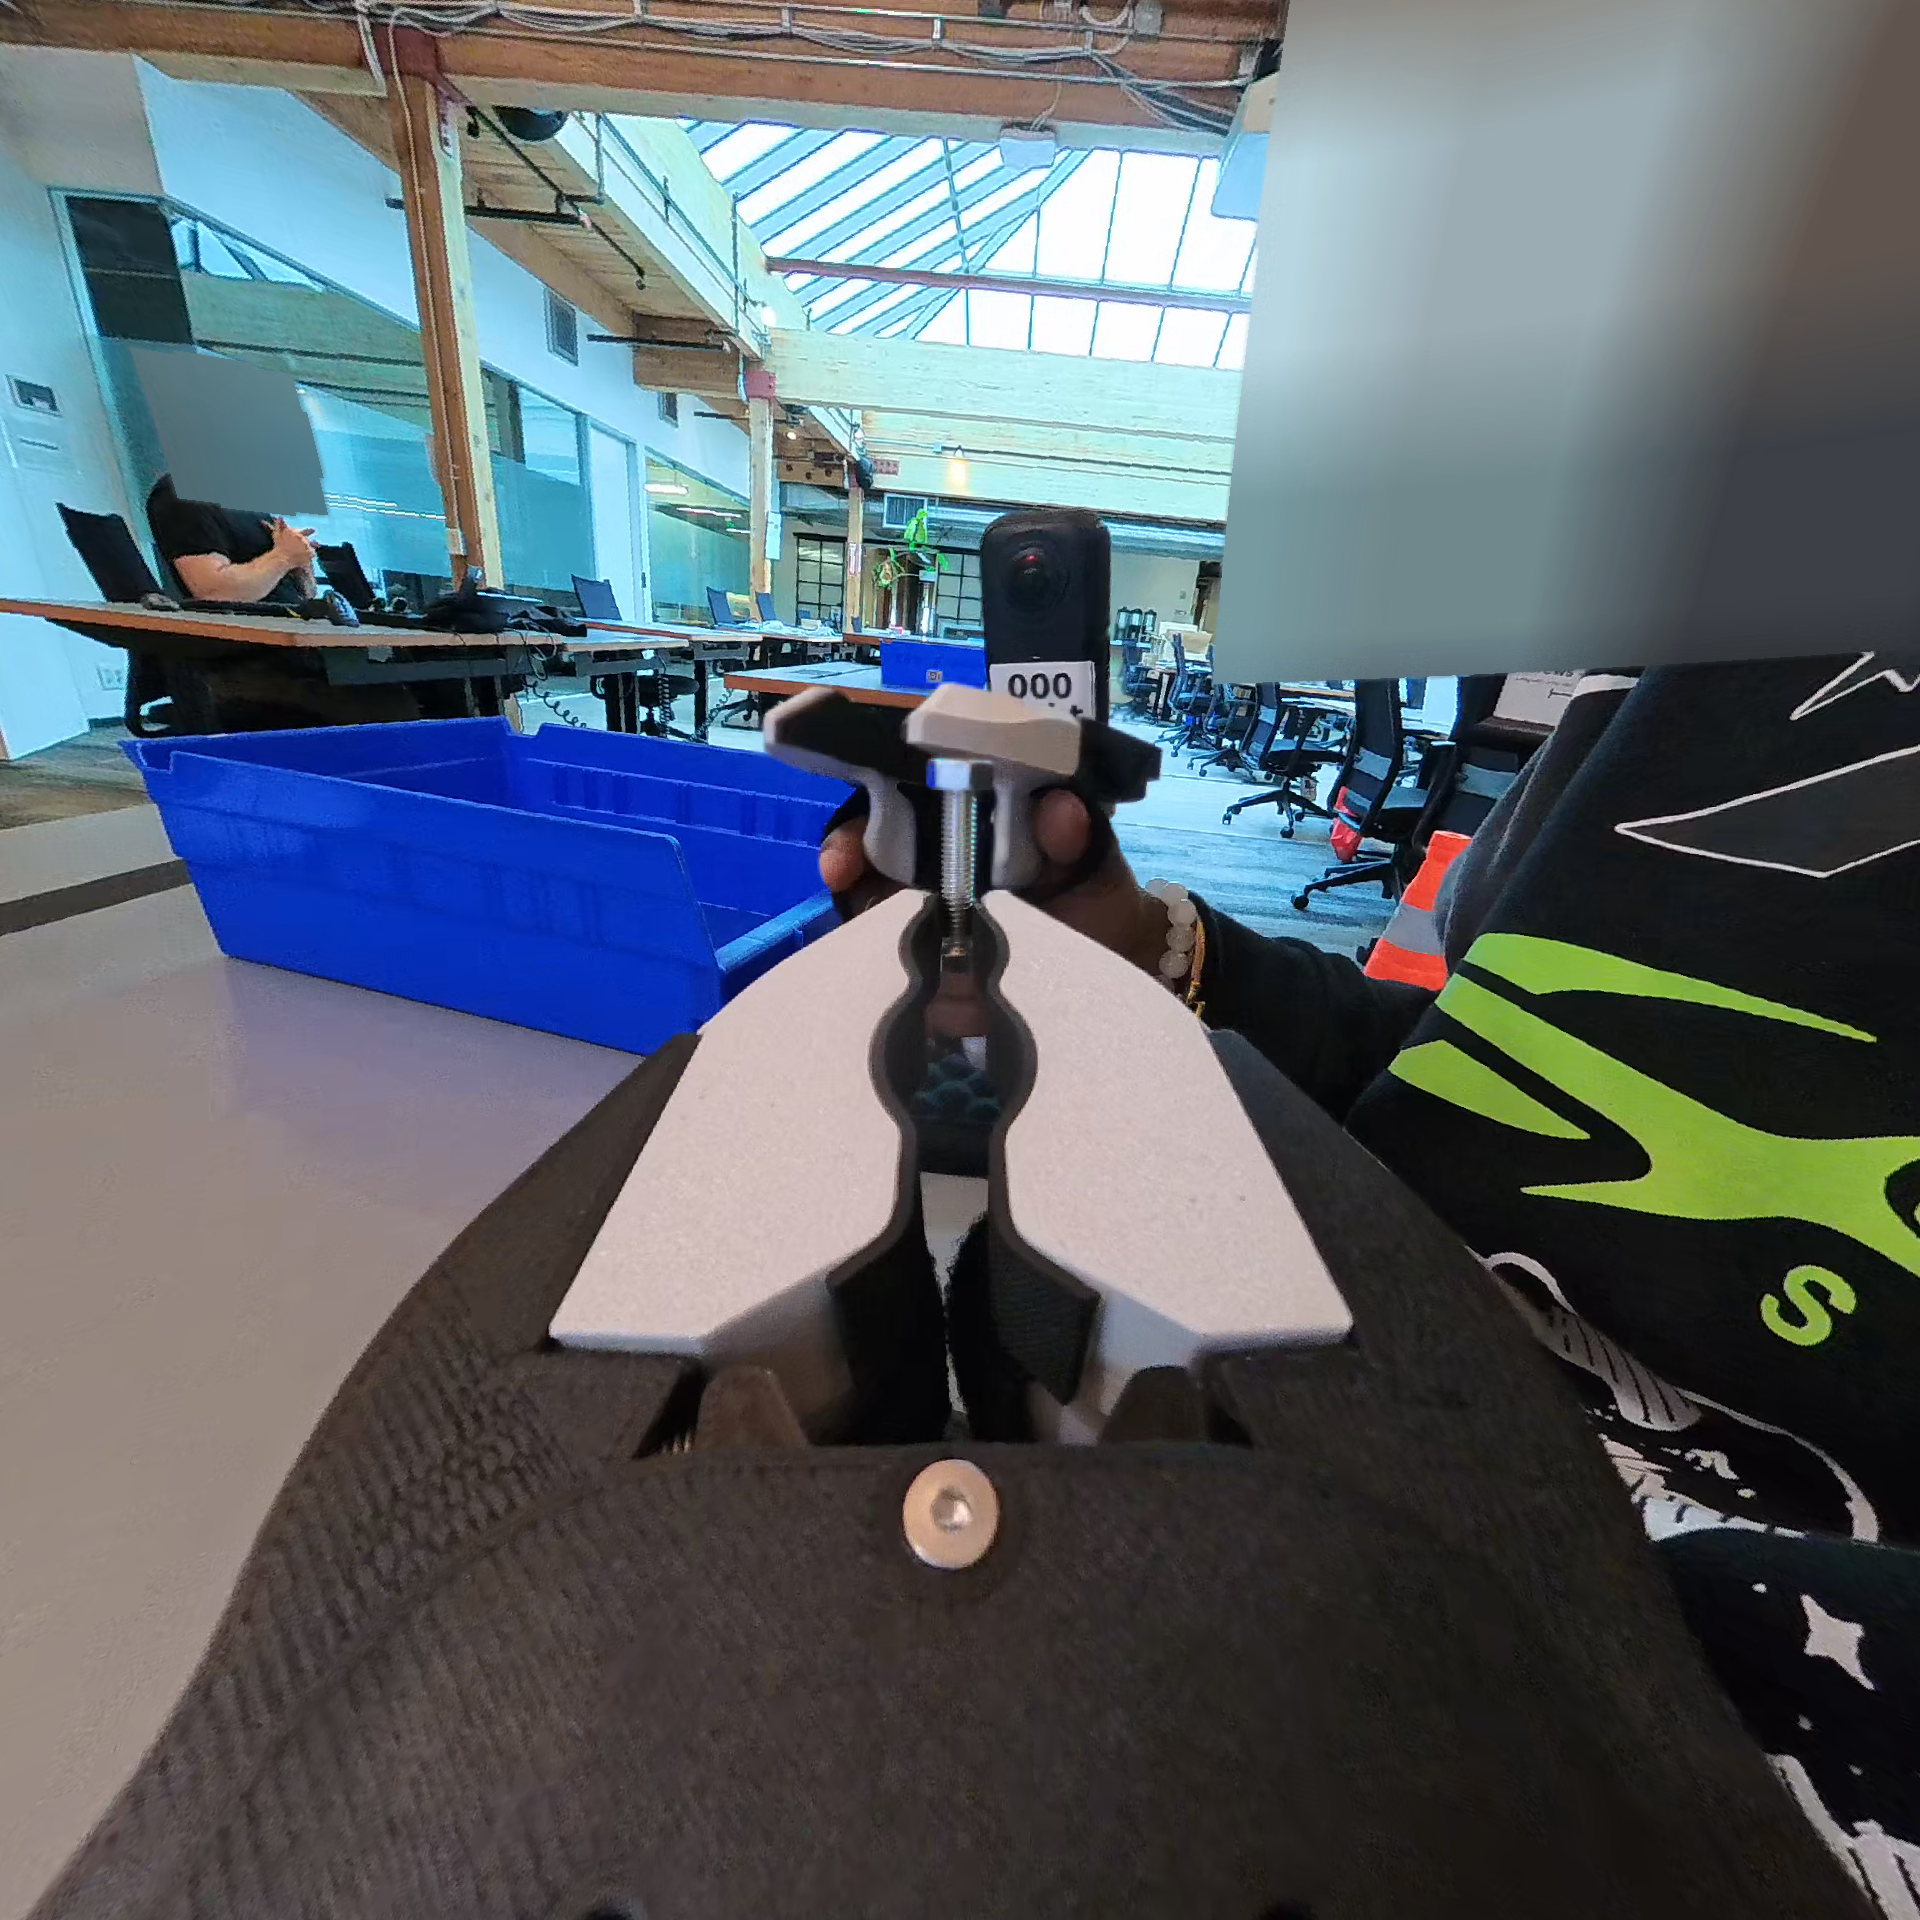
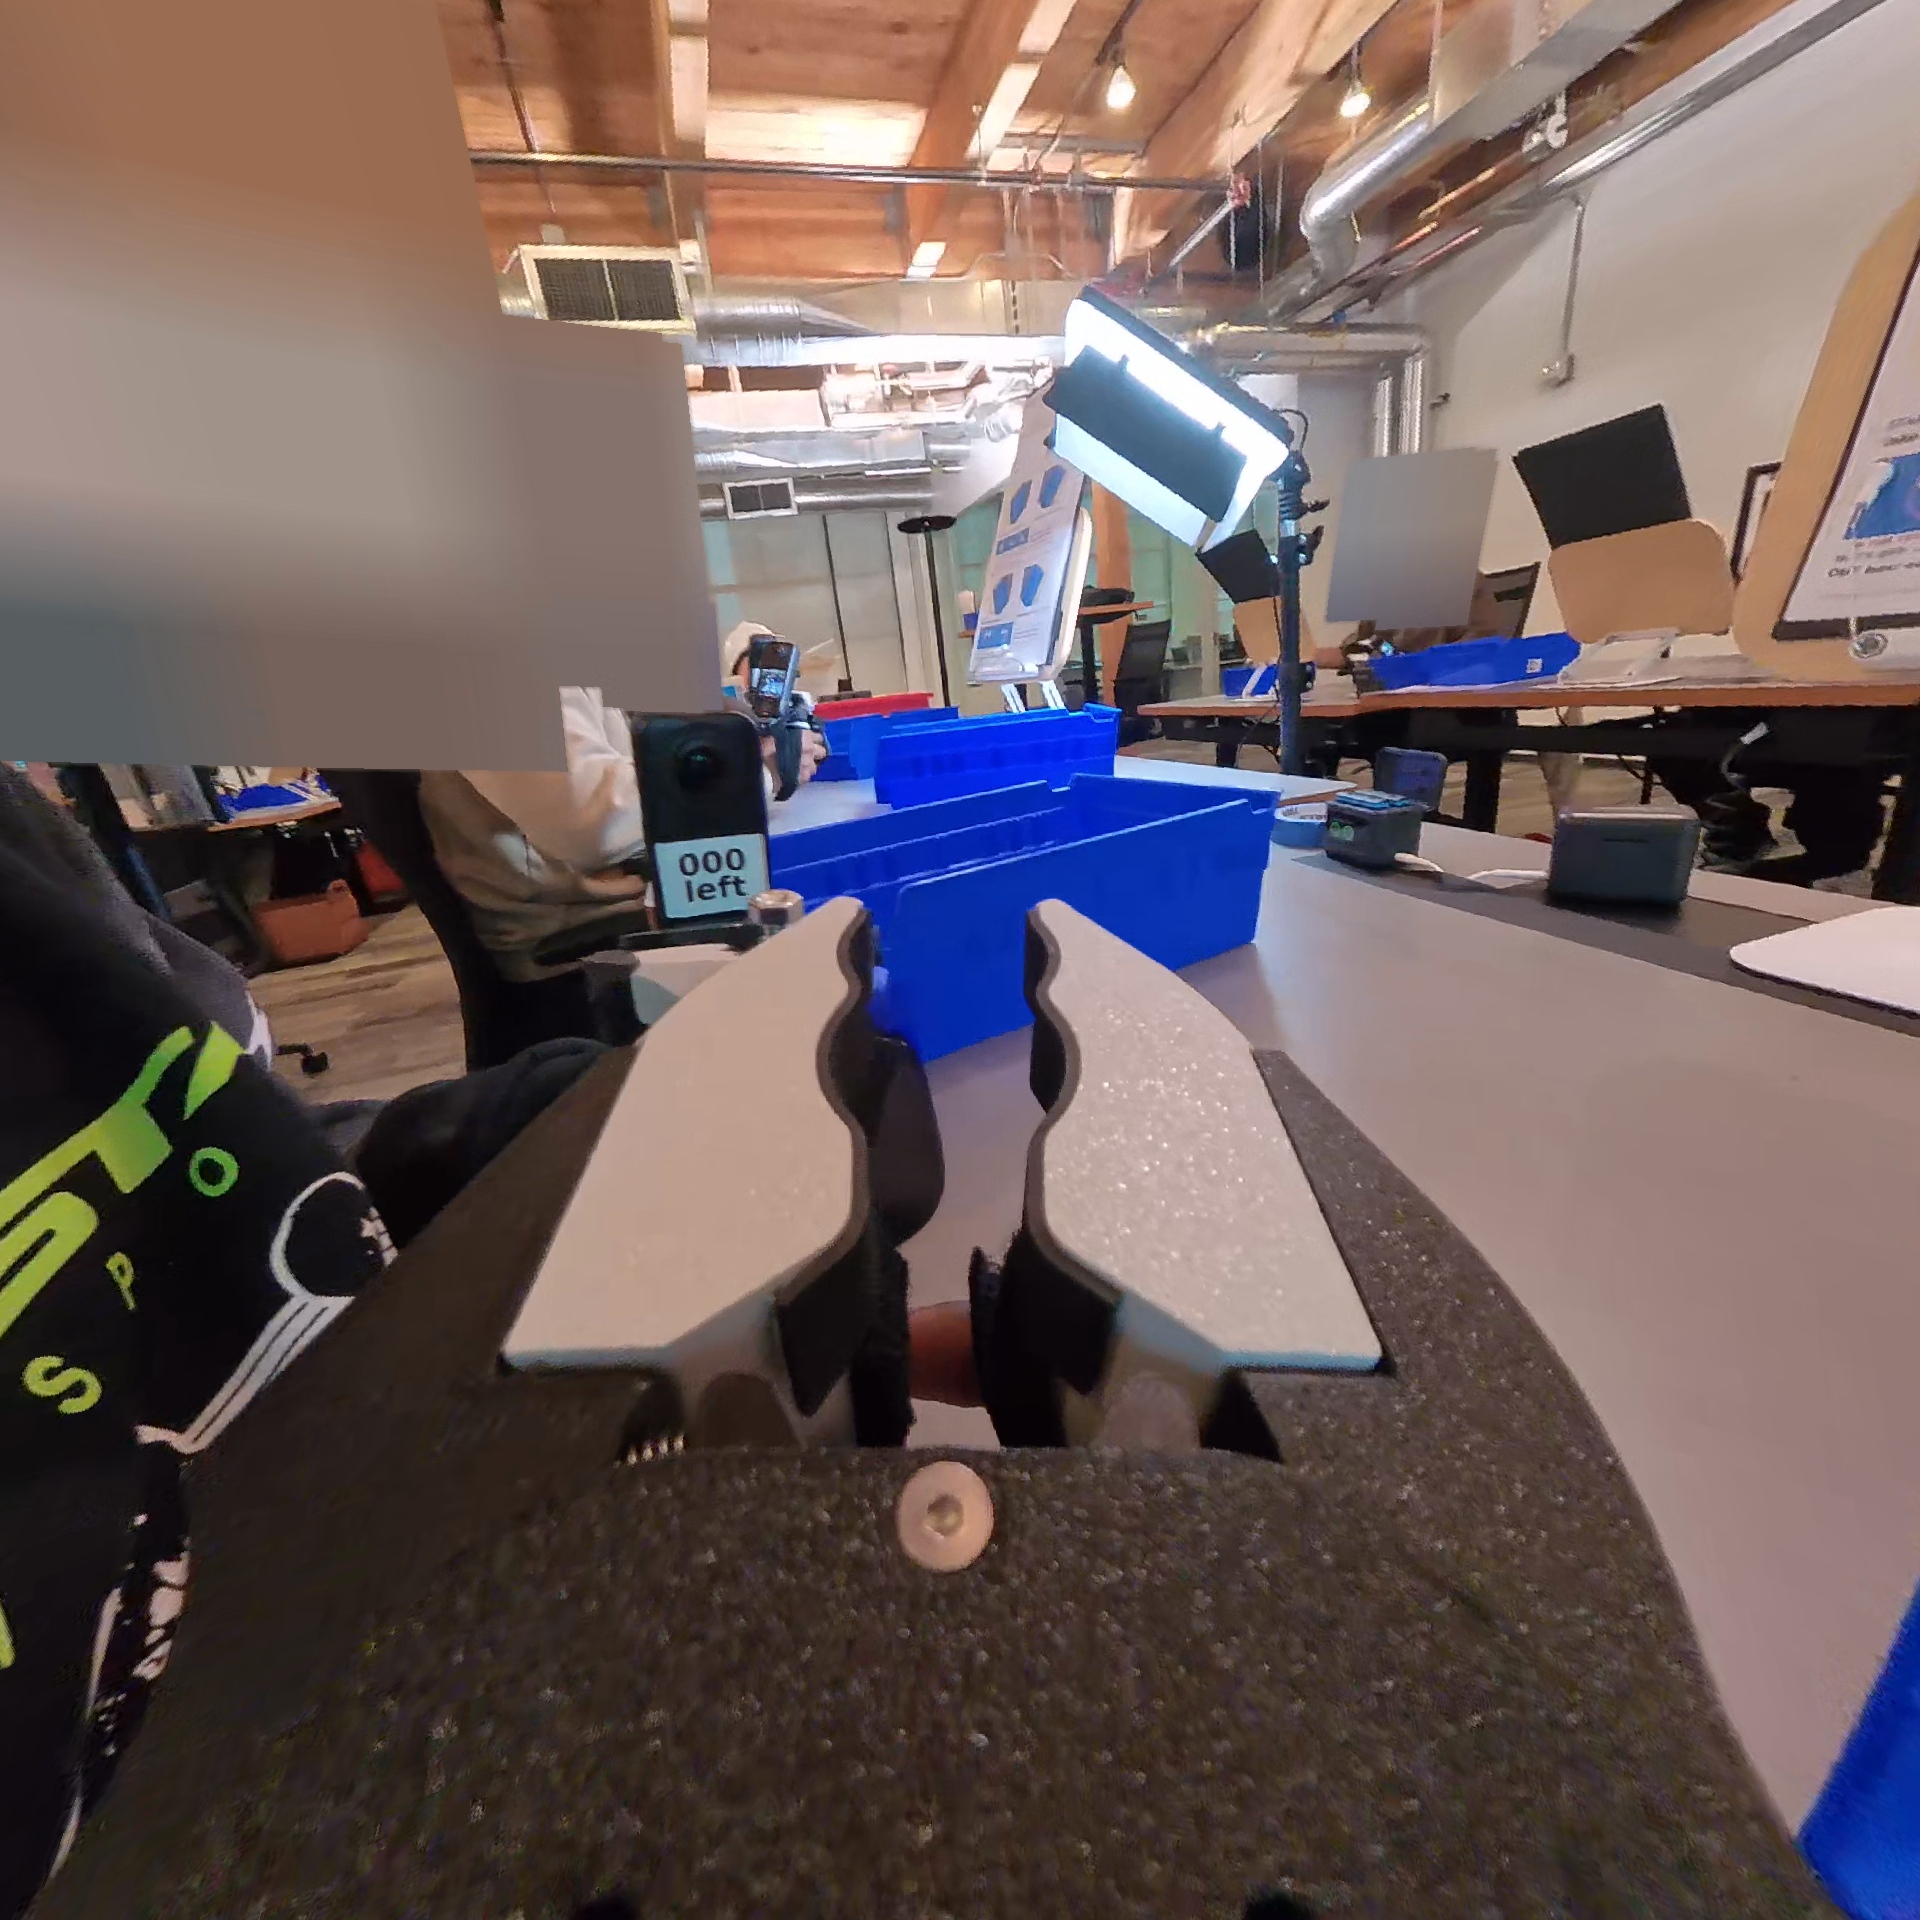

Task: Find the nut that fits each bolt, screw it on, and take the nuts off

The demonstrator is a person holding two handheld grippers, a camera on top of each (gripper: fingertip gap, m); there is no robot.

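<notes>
One bolt (image 1: pixel 957 844), two tongs (image 1: pixel 954 902), several blue bins (image 1: pixel 436 831).

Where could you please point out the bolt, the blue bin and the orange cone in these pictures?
bolt (image 1: pixel 957 831): left wrist view, on the threaded shank above the left gripper's fingertips.
blue bin (image 1: pixel 436 883): left wrist view, on its near side wall.
orange cone (image 1: pixel 1418 925): left wrist view, on its grey band.

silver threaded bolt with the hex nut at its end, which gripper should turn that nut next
Right gripper, probably: its jaws stand open with nothing between them. The left gripper is clamped on the silver threaded bolt, nut at its far end.
</notes>
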